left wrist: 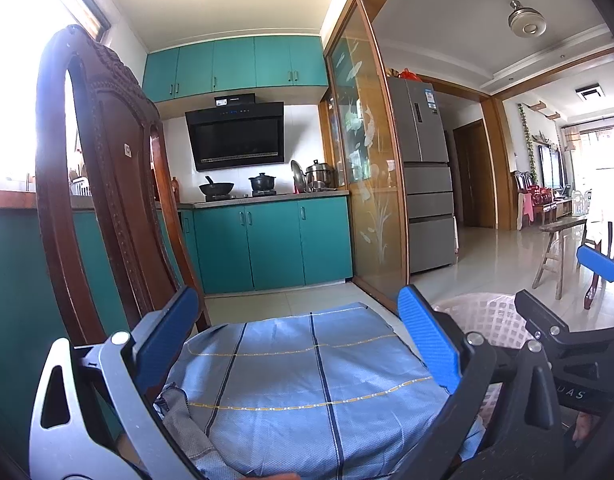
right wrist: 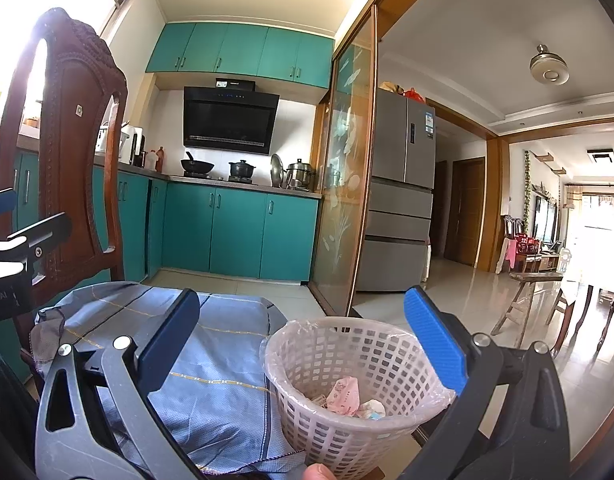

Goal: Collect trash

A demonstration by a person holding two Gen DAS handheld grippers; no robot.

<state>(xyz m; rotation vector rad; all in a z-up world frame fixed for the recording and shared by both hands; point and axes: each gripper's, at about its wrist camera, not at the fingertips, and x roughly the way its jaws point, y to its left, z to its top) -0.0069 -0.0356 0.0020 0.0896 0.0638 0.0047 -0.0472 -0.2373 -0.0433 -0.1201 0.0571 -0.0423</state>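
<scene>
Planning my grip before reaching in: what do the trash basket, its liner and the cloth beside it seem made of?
Trash basket: likely rigid plastic, pale matte lattice with square holes. Liner: apparently thin clear plastic film, folded over the rim. Cloth: woven fabric, blue check, creased, frayed edge.

Strong daylight pours through the kitchen window point(left wrist: 23, 40) at upper left and blows it out to pure white in both views. The far living-room window point(right wrist: 599, 220) is overexposed too, throwing glare across the glossy pale floor tiles point(right wrist: 459, 292). The carved dark wooden chair back point(left wrist: 103, 184) is backlit. Fisheye distortion bends the edges, the corners vignette black, and focus stays sharp.
</scene>
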